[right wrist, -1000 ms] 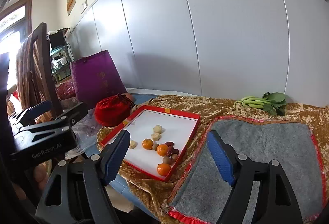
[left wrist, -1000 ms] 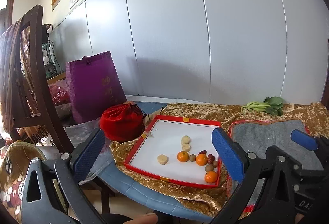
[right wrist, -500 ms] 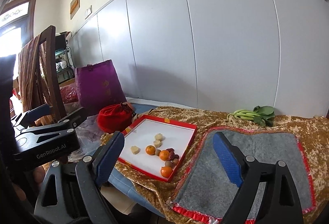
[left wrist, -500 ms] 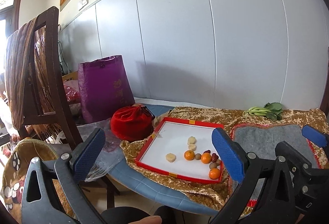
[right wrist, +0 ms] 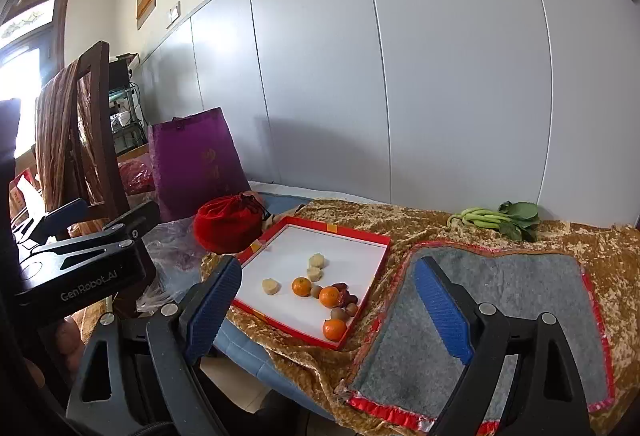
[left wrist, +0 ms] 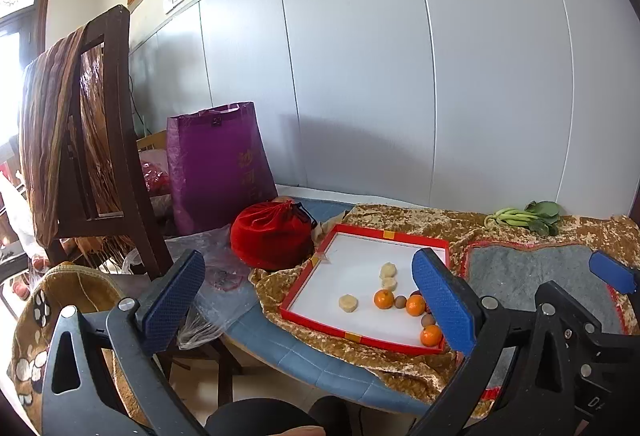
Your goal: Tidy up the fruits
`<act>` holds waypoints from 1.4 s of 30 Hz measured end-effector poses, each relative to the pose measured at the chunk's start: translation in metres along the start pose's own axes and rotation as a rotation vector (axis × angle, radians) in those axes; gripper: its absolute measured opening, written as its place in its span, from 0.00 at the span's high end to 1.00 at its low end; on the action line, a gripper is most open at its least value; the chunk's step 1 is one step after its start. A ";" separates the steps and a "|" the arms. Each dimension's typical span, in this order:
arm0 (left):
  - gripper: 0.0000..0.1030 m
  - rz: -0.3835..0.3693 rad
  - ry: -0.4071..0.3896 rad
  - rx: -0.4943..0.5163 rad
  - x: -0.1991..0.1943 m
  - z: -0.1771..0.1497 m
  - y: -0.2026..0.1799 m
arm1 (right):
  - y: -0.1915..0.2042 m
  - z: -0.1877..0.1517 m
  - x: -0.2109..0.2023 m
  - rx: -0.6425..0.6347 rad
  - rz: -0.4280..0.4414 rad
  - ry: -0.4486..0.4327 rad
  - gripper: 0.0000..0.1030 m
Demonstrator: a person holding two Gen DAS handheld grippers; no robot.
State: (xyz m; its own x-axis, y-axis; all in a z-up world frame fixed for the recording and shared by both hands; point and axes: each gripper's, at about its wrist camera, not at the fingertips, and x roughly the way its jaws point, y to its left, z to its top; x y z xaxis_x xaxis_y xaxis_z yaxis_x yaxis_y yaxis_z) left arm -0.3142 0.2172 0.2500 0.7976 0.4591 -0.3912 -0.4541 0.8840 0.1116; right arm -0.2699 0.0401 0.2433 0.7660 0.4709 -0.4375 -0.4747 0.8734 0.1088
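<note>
A red-rimmed white tray (left wrist: 356, 256) (right wrist: 332, 248) lies on a gold cloth. It holds three oranges (left wrist: 384, 298) (right wrist: 301, 286), three banana slices (left wrist: 347, 303) (right wrist: 271, 286), brown longans (right wrist: 338, 314) and red dates (right wrist: 343, 296). My left gripper (left wrist: 308, 304) is open and empty, held back from the table edge, short of the tray. My right gripper (right wrist: 332, 310) is open and empty, also short of the table, in front of the tray's near right corner. The left gripper shows at the left of the right wrist view (right wrist: 80, 268).
A grey felt mat (right wrist: 520, 300) (left wrist: 532, 276) with red edging lies right of the tray. Green vegetables (right wrist: 500, 218) lie at the back right. A red drawstring pouch (left wrist: 272, 236), a purple bag (left wrist: 216, 163), crumpled plastic (left wrist: 216, 276) and a wooden chair (left wrist: 100, 139) stand left.
Both grippers have drawn back and risen from the table, so the tray and fruit look smaller and farther. Both stay open. Nothing on the table has moved.
</note>
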 end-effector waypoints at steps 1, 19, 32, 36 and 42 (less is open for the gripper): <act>0.00 0.001 0.001 0.001 0.000 0.000 0.000 | 0.000 0.000 0.001 0.001 0.001 0.001 0.13; 0.00 -0.015 0.011 -0.010 0.002 -0.001 0.001 | 0.009 -0.001 0.004 -0.001 0.003 0.019 0.13; 0.00 -0.010 0.014 -0.015 0.000 -0.003 0.003 | 0.010 0.001 0.003 0.018 -0.019 0.024 0.13; 0.00 -0.014 0.018 -0.008 0.002 -0.003 0.003 | 0.010 0.001 0.002 0.020 -0.020 0.017 0.13; 0.00 -0.017 0.019 -0.008 0.003 -0.003 0.004 | 0.011 0.001 0.002 0.017 -0.018 0.017 0.13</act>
State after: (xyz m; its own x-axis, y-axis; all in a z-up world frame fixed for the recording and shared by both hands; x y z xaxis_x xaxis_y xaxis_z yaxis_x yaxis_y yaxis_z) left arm -0.3151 0.2213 0.2464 0.7974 0.4426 -0.4103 -0.4441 0.8906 0.0976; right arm -0.2733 0.0512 0.2443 0.7671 0.4528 -0.4545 -0.4532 0.8839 0.1158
